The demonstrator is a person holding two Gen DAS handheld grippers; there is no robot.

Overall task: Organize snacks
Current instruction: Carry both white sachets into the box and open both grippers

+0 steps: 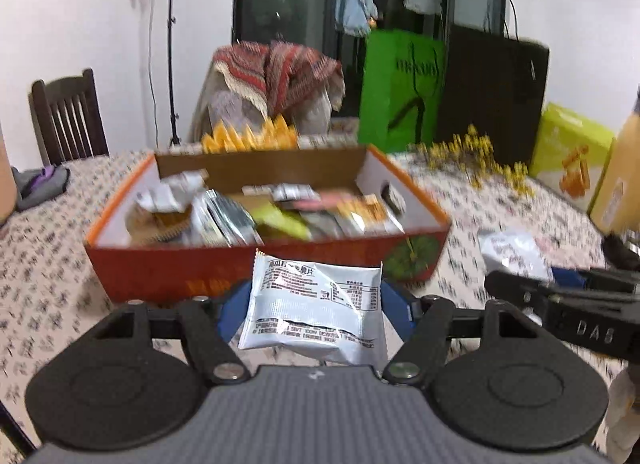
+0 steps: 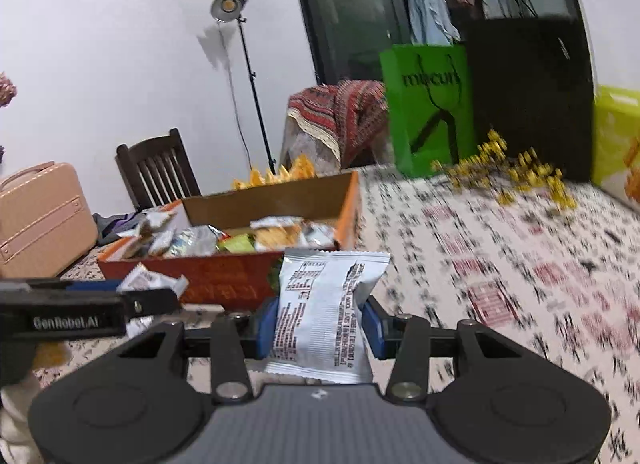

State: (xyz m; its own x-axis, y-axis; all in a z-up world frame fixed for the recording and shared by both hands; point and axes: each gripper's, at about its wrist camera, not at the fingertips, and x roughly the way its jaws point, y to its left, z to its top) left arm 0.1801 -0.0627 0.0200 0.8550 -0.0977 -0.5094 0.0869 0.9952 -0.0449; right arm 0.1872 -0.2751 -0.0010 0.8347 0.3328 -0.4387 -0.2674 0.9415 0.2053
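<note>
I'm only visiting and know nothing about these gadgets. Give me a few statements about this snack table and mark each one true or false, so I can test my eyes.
1. Each gripper holds a white foil snack packet: the left gripper has the wide white packet, the right gripper the upright white packet. True.
2. The orange cardboard box is empty. False: it holds many mixed snack packets.
3. A green paper bag stands at the far side of the table. True.
4. The tablecloth is plain blue. False: it is pale with a small printed pattern.
5. A dark wooden chair stands beyond the box. True.
</note>
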